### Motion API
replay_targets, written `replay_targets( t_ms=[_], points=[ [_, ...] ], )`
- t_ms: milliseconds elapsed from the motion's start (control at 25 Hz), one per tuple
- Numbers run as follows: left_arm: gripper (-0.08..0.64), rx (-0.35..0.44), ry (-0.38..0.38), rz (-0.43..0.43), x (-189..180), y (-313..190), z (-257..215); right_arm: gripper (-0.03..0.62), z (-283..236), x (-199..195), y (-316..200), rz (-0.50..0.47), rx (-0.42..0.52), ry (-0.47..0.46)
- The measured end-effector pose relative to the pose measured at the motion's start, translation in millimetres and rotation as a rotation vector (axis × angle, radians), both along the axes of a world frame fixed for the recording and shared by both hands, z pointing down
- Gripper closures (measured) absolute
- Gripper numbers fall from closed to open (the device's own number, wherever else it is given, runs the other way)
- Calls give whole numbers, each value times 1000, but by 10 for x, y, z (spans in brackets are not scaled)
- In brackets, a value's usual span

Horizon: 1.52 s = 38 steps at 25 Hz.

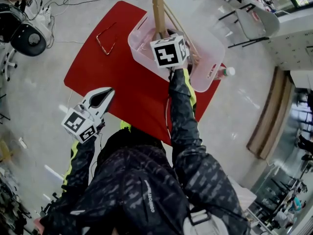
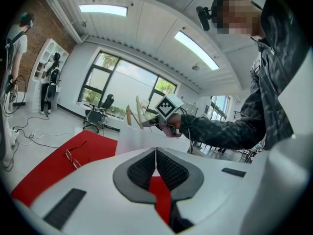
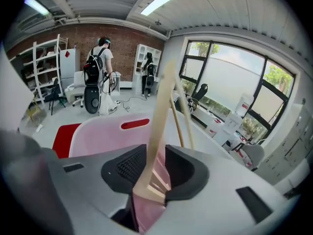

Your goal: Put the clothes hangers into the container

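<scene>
The red surface [image 1: 98, 67] was found carrying a pale pink plastic container [image 1: 211, 65]. A light wooden clothes hanger [image 1: 159, 13] was stood upright inside it, between the slackened right tool [image 3: 155, 168], apparently for release. A thin wire hanger [image 1: 105, 40] lay outside. The left tool [image 2: 156, 163] was clenched, empty.

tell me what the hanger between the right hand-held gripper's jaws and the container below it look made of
Hanger: probably wood, pale and matte, judging by its tan colour and flat, square-edged bars.
Container: looks like translucent pinkish plastic, smooth with a slight sheen, with thin walls and a moulded handle slot.
</scene>
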<state>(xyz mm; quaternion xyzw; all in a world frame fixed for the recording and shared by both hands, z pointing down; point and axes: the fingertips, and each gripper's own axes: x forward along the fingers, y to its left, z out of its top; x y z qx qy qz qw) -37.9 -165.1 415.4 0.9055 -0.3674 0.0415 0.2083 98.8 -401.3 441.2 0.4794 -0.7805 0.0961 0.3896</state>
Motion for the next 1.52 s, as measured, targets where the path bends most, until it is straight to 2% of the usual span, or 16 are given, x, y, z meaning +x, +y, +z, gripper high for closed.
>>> replay_targets(
  t_ms=[200, 720, 1000, 1160, 1280, 1520],
  points=[
    [548, -6, 8, 4, 47, 1, 11, 459, 51, 60, 27, -30, -15, 33],
    [548, 7, 5, 26, 26, 12, 12, 459, -348, 2, 81, -16, 134, -12],
    [548, 30, -3, 50, -55, 59, -104, 462, -711, -194, 333, -22, 151, -176],
    [548, 53, -11, 71, -76, 70, -242, 517, -898, -267, 515, -32, 167, -272],
    [548, 69, -19, 85, -111, 86, -329, 552, -1027, -335, 719, -53, 175, -311],
    [548, 87, -18, 126, -76, 176, -423, 569, -1191, -393, 1151, -85, 176, -357]
  ],
)
